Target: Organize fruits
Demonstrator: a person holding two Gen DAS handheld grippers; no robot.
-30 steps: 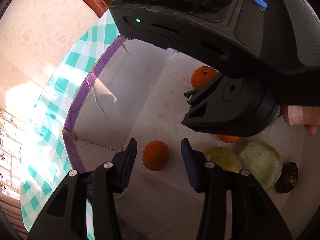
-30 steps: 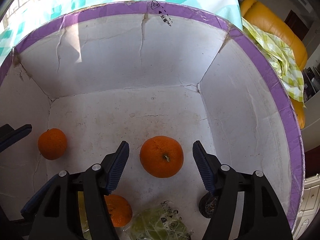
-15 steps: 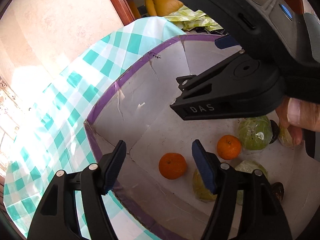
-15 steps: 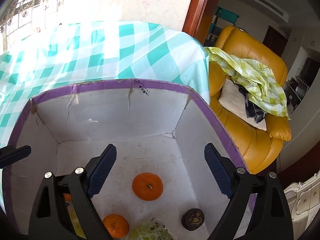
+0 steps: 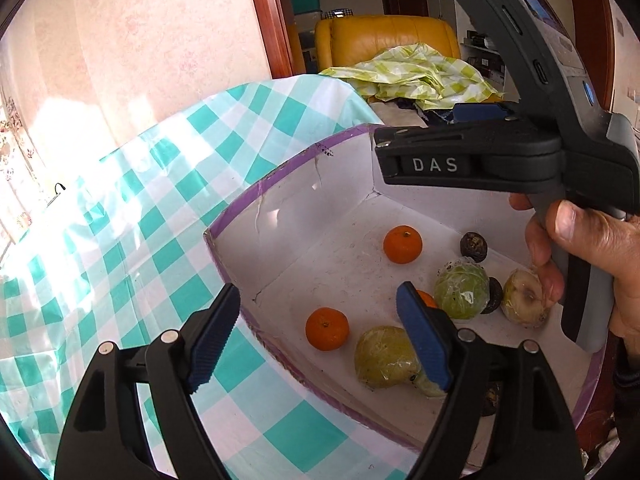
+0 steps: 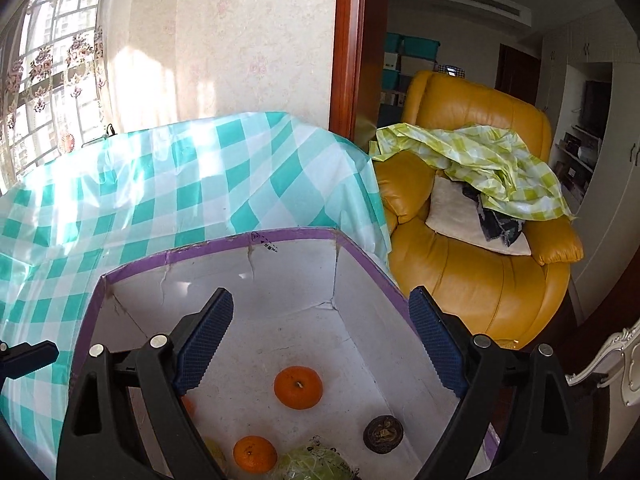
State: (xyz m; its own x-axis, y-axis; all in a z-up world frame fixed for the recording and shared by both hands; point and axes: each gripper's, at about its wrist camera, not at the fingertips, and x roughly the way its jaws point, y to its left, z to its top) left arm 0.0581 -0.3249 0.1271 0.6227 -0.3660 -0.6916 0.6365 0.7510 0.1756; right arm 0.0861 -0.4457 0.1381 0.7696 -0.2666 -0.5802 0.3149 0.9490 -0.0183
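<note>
A white box with a purple rim (image 5: 288, 168) (image 6: 280, 237) sits on the checked table. Inside lie oranges (image 5: 402, 244) (image 5: 327, 328) (image 6: 298, 387) (image 6: 255, 453), wrapped green and yellow fruits (image 5: 461, 290) (image 5: 384, 356) (image 5: 524, 298) (image 6: 316, 464) and dark round fruits (image 5: 473, 246) (image 6: 383, 434). My left gripper (image 5: 316, 336) is open and empty above the box's near left rim. My right gripper (image 6: 320, 338) is open and empty, raised above the box; its body (image 5: 500, 160) also shows in the left wrist view, held by a hand.
The teal-and-white checked tablecloth (image 5: 120, 240) (image 6: 160, 184) covers the table left of and behind the box. A yellow armchair (image 6: 472, 248) with a green checked cloth (image 6: 488, 156) stands beyond the table's right edge. A wall and window (image 6: 52, 80) lie behind.
Both grippers have lifted up and back out of the box, empty. The oranges that lay between their fingers stay on the box floor.
</note>
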